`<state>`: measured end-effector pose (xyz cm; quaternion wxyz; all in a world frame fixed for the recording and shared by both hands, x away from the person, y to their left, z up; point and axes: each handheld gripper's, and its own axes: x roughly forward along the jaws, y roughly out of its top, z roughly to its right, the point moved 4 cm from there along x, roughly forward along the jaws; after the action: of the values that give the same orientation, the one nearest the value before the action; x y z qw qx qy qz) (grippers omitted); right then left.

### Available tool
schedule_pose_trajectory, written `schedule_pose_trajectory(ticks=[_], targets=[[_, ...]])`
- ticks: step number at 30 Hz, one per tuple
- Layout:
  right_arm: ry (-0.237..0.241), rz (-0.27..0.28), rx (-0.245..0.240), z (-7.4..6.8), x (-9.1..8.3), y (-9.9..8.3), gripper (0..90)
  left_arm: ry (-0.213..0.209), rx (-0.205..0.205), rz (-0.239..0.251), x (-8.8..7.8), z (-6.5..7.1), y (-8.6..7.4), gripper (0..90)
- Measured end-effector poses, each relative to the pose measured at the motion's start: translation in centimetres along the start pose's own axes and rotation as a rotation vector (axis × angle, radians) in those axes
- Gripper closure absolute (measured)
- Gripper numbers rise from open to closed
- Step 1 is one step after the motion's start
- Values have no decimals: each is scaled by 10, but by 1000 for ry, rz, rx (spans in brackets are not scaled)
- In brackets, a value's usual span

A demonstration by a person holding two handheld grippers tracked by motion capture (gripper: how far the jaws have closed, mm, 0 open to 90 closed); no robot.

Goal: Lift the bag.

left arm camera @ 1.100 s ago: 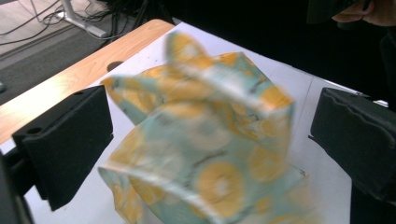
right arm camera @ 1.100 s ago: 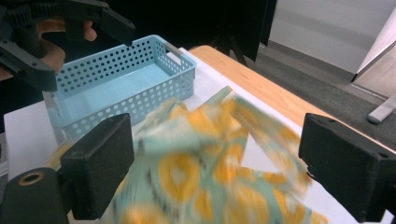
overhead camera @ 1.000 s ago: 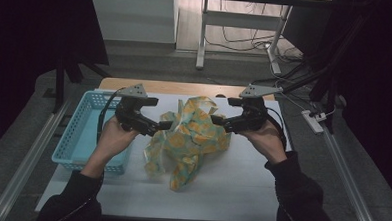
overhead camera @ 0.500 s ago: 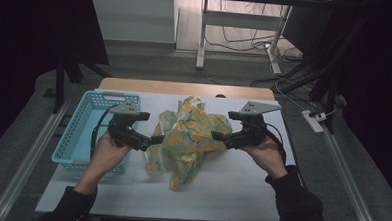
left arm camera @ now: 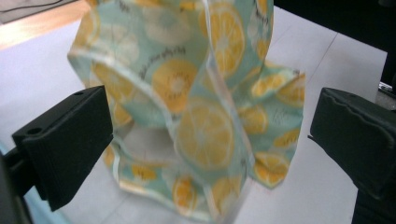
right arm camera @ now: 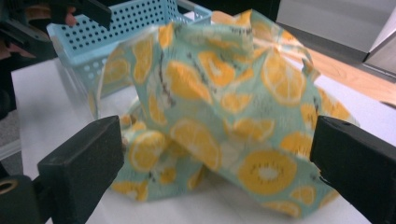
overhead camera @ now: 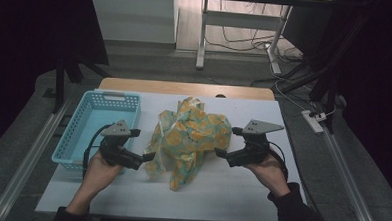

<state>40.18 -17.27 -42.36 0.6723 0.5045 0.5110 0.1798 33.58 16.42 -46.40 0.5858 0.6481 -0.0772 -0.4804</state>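
**Soft cloth in a heap: take it by a hem, not the bulk**

You have one cloth (overhead camera: 189,138) to deal with, a thin fabric printed with orange and kiwi slices, lying crumpled in the middle of the white table (overhead camera: 240,192), just right of the blue basket (overhead camera: 96,123). Judged by how it stands in loose folds and peaks, it is light and limp; it will sag, slide over itself and offer no stiffness to push against. Nothing about it looks fragile, but a pinch on the bunched middle would likely catch several layers at once.

Your left gripper (overhead camera: 143,159) sits at the cloth's near left edge with its jaws spread wide. The left gripper view shows the fabric (left arm camera: 205,116) hanging between them, untouched by either pad. Your right gripper (overhead camera: 221,154) is at the right side of the heap; its jaws have just been opening and now stand wide, with the cloth (right arm camera: 219,116) ahead of them and nothing held.

Look for the pale stitched hem that runs along the folds facing your left jaws. A single edge or corner there should give the cleanest hold.

Count: one cloth, one basket, two grippers.
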Motion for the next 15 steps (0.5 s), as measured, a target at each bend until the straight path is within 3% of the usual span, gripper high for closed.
schedule_pose_trajectory(ticks=[15], targets=[[-60, -24, 39, -7, -21, -52, 0, 74, -10, -32, -23, 19, -50, 0]])
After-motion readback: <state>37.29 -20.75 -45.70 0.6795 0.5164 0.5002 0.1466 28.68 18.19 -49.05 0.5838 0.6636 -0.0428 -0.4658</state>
